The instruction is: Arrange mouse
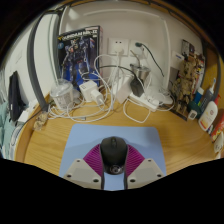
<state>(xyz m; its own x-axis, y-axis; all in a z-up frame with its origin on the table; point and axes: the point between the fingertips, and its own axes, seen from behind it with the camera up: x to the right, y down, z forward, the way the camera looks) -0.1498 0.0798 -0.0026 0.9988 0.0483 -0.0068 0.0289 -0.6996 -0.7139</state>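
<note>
At the bottom centre of the frame the gripper (pixel 113 172) has its two fingers spread, their magenta pads (pixel 92 158) angled inward to either side of a black mouse (pixel 114 150), which sits between them on a pale blue mouse mat (pixel 85 137); whether the pads actually touch its flanks is hard to tell, and the mouse appears to rest on the mat under its own weight. It looks like a light, rigid plastic shell with a smooth, rounded back, so it would probably slip if pinched high on the curve; the sensible hold is low on its two sides near the waist. Its rear end is hidden behind the fingers, and no cable can be made out. Beyond the mat, in the middle of the frame, white cables and adapters (pixel 120 90) tangle on the wooden desk (pixel 45 145), their routing unclear. In the upper left stands a blue figure box (pixel 79 50), and at the right edge a tan figurine (pixel 186 75) with bottles beside it, partly cut off.
</note>
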